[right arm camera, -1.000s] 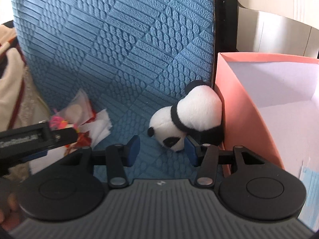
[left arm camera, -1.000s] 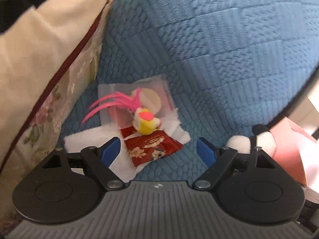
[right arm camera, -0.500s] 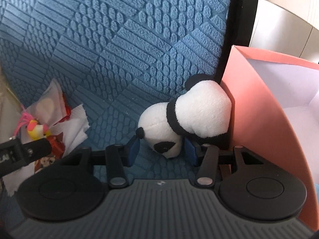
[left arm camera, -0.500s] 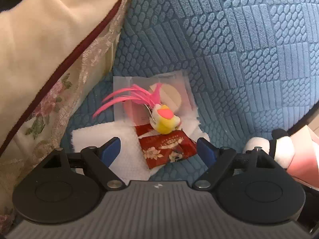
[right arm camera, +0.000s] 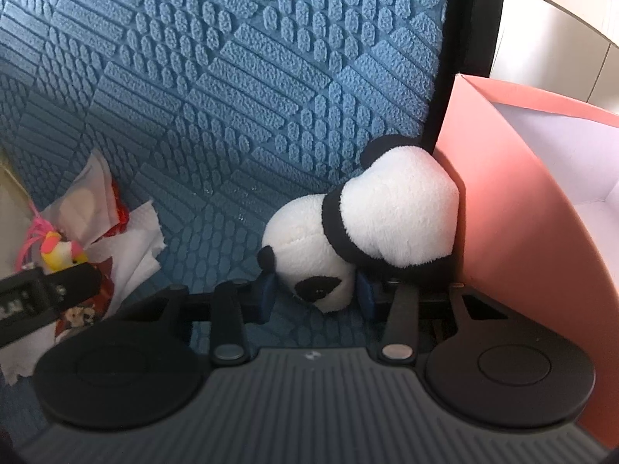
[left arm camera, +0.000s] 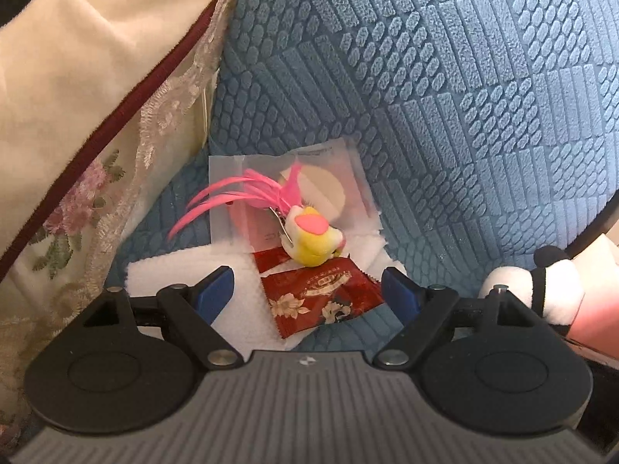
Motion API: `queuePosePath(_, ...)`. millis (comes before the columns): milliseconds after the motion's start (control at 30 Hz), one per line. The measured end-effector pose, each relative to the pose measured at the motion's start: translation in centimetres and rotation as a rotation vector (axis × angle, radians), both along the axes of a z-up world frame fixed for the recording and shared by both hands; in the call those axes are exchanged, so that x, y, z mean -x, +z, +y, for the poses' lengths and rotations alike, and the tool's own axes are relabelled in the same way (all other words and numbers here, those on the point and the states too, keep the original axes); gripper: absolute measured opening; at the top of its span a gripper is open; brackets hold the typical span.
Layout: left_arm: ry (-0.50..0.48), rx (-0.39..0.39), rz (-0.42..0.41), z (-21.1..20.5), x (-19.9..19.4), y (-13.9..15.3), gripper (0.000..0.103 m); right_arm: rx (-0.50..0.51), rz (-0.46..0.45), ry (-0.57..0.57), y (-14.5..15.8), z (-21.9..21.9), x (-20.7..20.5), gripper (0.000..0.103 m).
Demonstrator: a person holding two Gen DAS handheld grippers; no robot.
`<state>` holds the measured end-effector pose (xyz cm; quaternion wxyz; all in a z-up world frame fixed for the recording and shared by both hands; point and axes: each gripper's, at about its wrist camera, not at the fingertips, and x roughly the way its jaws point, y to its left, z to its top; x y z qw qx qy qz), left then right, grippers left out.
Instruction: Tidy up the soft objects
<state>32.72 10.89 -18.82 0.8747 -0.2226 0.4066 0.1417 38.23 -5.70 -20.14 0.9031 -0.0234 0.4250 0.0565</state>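
A black-and-white plush panda (right arm camera: 387, 216) lies on the blue textured seat (right arm camera: 240, 77), leaning against a pink box (right arm camera: 514, 212). My right gripper (right arm camera: 316, 292) has the panda's head between its blue pads, and its jaws are closing, with both pads touching the head. My left gripper (left arm camera: 307, 294) hangs open just above a red snack packet (left arm camera: 321, 297). Behind that packet lies a small yellow plush bird with pink feathers (left arm camera: 313, 239), resting on a clear sachet (left arm camera: 240, 193) and white tissue (left arm camera: 174, 270). The panda (left arm camera: 557, 286) shows at the right edge of the left wrist view.
A beige cushion with dark red piping and floral lace (left arm camera: 77, 96) crowds the left side. The open pink box (left arm camera: 595, 324) stands at the seat's right edge, beyond a black frame (right arm camera: 468, 38). Bare blue seat stretches between the pile and the panda.
The right gripper has come down and forward around the panda's head, and its jaws have narrowed. The left gripper has tilted a little, staying open over the pile.
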Motion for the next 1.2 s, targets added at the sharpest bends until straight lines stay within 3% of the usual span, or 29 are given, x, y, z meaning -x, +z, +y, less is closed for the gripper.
queuePosePath(267, 0.001, 0.033, 0.013, 0.3, -0.6, -0.3, 0.086, -0.020, 0.004, -0.002, 1.2, -0.4, 1.2, 0.044)
queuePosePath(467, -0.018, 0.056, 0.033, 0.4, -1.1, -0.9, 0.078, -0.024, 0.002, 0.014, 1.5, 0.1, 2.1, 0.044)
queuePosePath(567, -0.012, 0.063, 0.029, 0.5, -1.3, -1.0, 0.071, -0.021, -0.008, 0.030, 1.4, 0.5, 2.4, 0.044)
queuePosePath(600, -0.013, 0.067, 0.027, 0.5, -1.3, -1.0, 0.064, -0.020, -0.008, 0.033, 1.4, 0.6, 2.5, 0.044)
queuePosePath(700, -0.019, 0.104, 0.024, 0.8, -1.2, -0.8, 0.059, -0.023, 0.002, 0.035, 1.1, 0.6, 2.7, 0.044)
queuePosePath(733, -0.027, 0.118, 0.017, 0.8, -1.2, -0.6, 0.043, -0.023, 0.004, 0.035, 1.0, 0.5, 2.7, 0.044)
queuePosePath(1200, -0.050, 0.164, -0.006, 0.3, 0.4, 0.9, 0.040, -0.067, 0.033, 0.052, 2.3, -0.6, 4.5, 0.044)
